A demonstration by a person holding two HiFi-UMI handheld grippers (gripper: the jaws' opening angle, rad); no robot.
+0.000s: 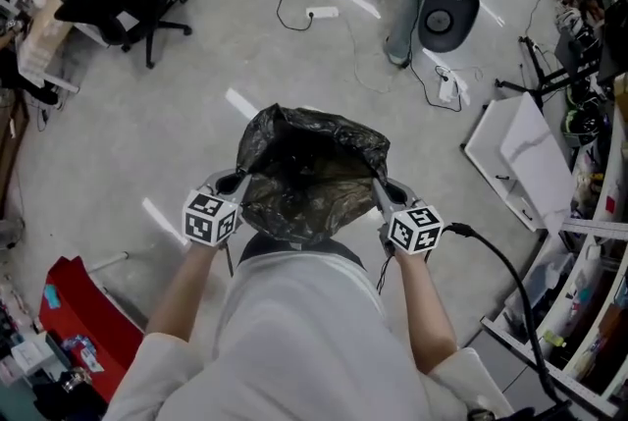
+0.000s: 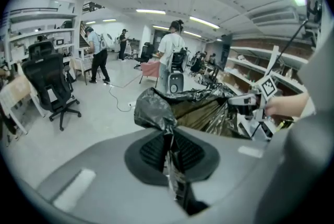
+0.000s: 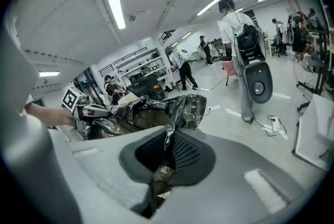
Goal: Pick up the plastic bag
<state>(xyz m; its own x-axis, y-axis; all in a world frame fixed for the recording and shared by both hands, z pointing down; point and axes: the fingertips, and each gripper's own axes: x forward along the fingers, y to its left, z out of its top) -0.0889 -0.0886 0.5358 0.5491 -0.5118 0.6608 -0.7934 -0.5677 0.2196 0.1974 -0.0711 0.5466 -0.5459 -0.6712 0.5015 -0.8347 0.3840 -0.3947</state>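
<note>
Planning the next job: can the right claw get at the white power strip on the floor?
Probably not. The right claw is shut on the black plastic bag, held with the left claw, and the power strip lies far off beyond it.

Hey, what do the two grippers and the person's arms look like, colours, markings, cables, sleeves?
The left gripper and right gripper are grey, each carrying a white cube with black square markers. Their jaws are broad grey shells with dark ribbed pads. A black cable trails from the right one. The person wears a pale top with short sleeves.
</note>
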